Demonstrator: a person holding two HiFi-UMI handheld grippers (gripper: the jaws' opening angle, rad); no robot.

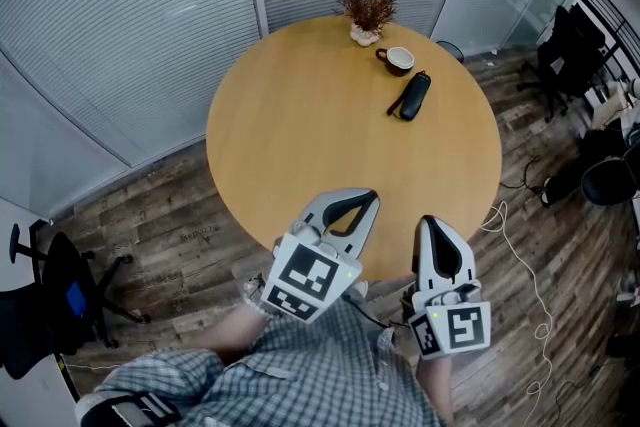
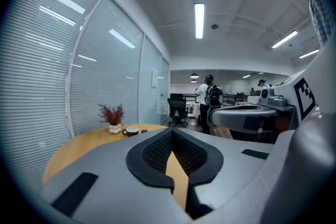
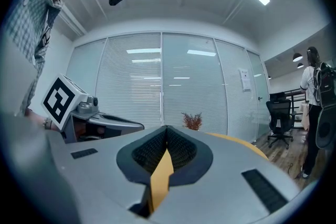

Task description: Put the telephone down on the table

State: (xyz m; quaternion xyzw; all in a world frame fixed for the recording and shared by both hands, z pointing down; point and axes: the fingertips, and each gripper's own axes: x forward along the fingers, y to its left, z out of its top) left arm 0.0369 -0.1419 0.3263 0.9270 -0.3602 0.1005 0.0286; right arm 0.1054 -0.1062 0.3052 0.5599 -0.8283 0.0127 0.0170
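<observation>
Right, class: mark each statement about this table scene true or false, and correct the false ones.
1. The phone lies on the table. True.
2. In the head view, the cup stands left of the plant. False: it stands to the plant's right.
3. The left gripper holds the phone. False: its fingers are shut on nothing.
4. The right gripper is shut and empty. True.
5. The table is square. False: it is round.
</observation>
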